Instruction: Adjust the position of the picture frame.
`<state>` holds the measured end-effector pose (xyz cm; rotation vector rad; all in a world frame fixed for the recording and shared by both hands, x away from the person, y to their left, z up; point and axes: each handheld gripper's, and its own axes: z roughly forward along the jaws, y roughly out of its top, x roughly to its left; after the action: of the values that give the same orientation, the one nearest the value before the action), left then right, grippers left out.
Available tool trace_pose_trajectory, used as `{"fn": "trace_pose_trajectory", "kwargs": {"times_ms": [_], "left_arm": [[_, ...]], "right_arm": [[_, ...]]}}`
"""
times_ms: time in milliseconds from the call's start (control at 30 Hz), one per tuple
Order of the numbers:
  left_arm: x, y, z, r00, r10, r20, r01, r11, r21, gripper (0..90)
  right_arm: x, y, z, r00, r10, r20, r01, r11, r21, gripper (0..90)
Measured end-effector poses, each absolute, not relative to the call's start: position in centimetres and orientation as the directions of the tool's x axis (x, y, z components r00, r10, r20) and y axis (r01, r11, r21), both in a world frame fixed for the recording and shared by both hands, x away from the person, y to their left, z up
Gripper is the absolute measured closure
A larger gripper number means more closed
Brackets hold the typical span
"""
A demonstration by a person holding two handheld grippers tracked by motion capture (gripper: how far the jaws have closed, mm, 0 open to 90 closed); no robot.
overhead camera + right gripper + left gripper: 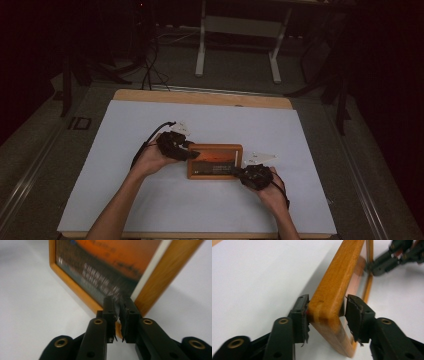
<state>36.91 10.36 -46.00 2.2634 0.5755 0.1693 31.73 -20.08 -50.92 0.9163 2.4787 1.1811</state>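
A wide white table top (150, 200) fills the scene, its wooden edge showing along the far side. Lying near its middle is a wooden picture frame (215, 161), long side running left to right, with an orange sunset print (216, 159) and pale lettering inside it.

Over on the left end, the left gripper (186, 151) straddles the frame's corner. From the left gripper view, the frame's thick wooden rail (337, 285) rises between the two black jaws: the left pad (302, 315) sits right against the wood, while the right pad (354, 317) stands a little off it, with a thin gap showing. So those jaws are spread around the rail, not clamped on it.

At the near right corner, the right gripper (239, 172) comes in low. In the right gripper view its jaws are nearly pressed together, pinching the frame's lower edge (119, 312) just where the orange print meets the white mat. The worn pads (127, 315) grip the thin lip there.
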Motion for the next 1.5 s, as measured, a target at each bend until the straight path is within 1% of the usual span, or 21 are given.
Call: {"fn": "trace_pose_trajectory", "kwargs": {"times_ms": [133,200,300,367,433,467,533,600,667,733,900,1000,1067,1133,1267,1400,1500], "left_arm": [[35.3,10.4,-45.4,0.902,0.431,-0.034,0.325,-0.624,0.711,62.3],[34.7,10.6,-45.4,0.905,0.424,-0.042,0.324,-0.620,0.715,64.9],[34.0,10.4,-45.3,0.908,0.418,-0.022,0.306,-0.628,0.716,65.6],[33.7,10.2,-45.1,0.914,0.406,-0.001,0.288,-0.647,0.706,65.7],[33.5,10.0,-44.9,0.921,0.388,0.004,0.276,-0.662,0.696,65.3],[33.5,10.0,-44.8,0.930,0.369,-0.008,0.270,-0.667,0.695,63.1],[33.4,9.6,-44.7,0.939,0.344,-0.019,0.258,-0.665,0.701,58.9],[33.5,8.8,-44.4,0.942,0.335,-0.016,0.253,-0.678,0.691,53.9],[33.5,8.0,-44.1,0.947,0.322,-0.018,0.244,-0.679,0.692,52.0],[33.6,7.0,-43.8,0.951,0.308,-0.005,0.228,-0.694,0.683,51.6],[33.8,4.6,-43.2,0.958,0.288,0.020,0.205,-0.726,0.657,52.7],[34.2,3.3,-43.1,0.957,0.287,0.035,0.201,-0.747,0.633,55.5],[34.3,2.5,-43.0,0.954,0.297,0.036,0.211,-0.753,0.623,60.8],[34.4,1.8,-43.0,0.952,0.302,0.046,0.214,-0.767,0.604,62.5],[34.4,1.2,-43.0,0.954,0.291,0.072,0.199,-0.794,0.574,62.7],[34.4,1.0,-43.0,0.953,0.289,0.085,0.194,-0.803,0.563,63.9],[34.4,0.6,-43.1,0.955,0.280,0.096,0.184,-0.817,0.547,62.0]], "right_arm": [[31.3,-21.3,-49.4,-0.771,0.633,0.069,0.414,0.416,0.810,73.8],[31.2,-22.0,-48.6,-0.769,0.635,0.071,0.401,0.393,0.828,70.8],[31.1,-22.9,-47.8,-0.746,0.663,0.067,0.394,0.359,0.846,63.5],[31.4,-23.4,-47.6,-0.737,0.670,0.084,0.399,0.332,0.854,55.9],[31.7,-23.7,-47.7,-0.745,0.657,0.112,0.411,0.320,0.854,53.0],[31.8,-23.6,-47.8,-0.748,0.654,0.112,0.407,0.319,0.856,52.5],[31.8,-23.4,-47.9,-0.761,0.640,0.106,0.397,0.331,0.856,52.7],[31.7,-23.0,-48.0,-0.772,0.628,0.098,0.387,0.343,0.856,55.2],[31.6,-22.8,-47.9,-0.790,0.607,0.087,0.369,0.357,0.858,56.5],[31.4,-22.7,-47.9,-0.791,0.607,0.071,0.358,0.366,0.859,58.5],[31.3,-22.9,-47.9,-0.782,0.620,0.065,0.355,0.358,0.864,63.7],[31.4,-23.0,-47.9,-0.781,0.621,0.068,0.357,0.354,0.864,63.9],[31.4,-22.9,-47.9,-0.781,0.621,0.065,0.356,0.358,0.863,63.9],[31.4,-22.9,-47.9,-0.780,0.622,0.063,0.355,0.358,0.864,63.9],[31.3,-22.9,-47.9,-0.779,0.624,0.060,0.354,0.359,0.864,63.7],[31.3,-22.8,-47.8,-0.778,0.626,0.058,0.354,0.360,0.863,63.4],[31.4,-22.7,-47.9,-0.775,0.630,0.057,0.355,0.359,0.863,62.7]]}}
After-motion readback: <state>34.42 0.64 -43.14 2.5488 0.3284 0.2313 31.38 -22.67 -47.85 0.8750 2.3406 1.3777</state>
